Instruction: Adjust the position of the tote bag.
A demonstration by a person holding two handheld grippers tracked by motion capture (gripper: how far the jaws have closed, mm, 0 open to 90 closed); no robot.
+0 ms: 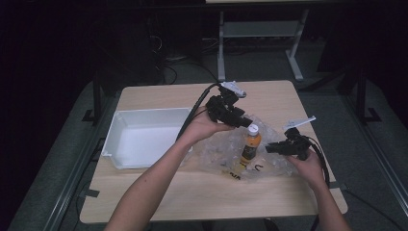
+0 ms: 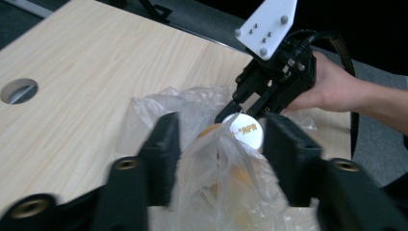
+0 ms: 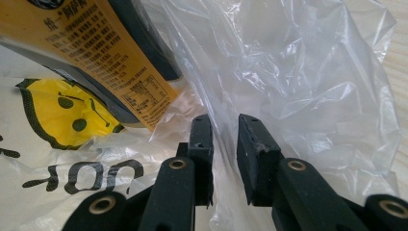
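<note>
Jaws of the left gripper (image 2: pixel 219 144) stand wide around the orange bottle (image 1: pixel 250 144) in the clear plastic bag (image 1: pixel 226 151) on the counter (image 1: pixel 159 192); the right gripper (image 3: pixel 225 139) pinches bag film narrowly, beside the bottle.

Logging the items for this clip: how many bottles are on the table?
1: an orange bottle with a white cap, in the clear plastic bag between both grippers. The crumpled bag could hide more.

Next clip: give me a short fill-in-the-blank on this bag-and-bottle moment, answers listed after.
1. The orange bottle has a ___ cap.
2. The bottle sits in a clear ___ bag.
3. The white tray lies beside the ___ gripper.
4. The right gripper has bag film between its nearly ___ jaws.

Missing words: white; plastic; left; closed
</note>
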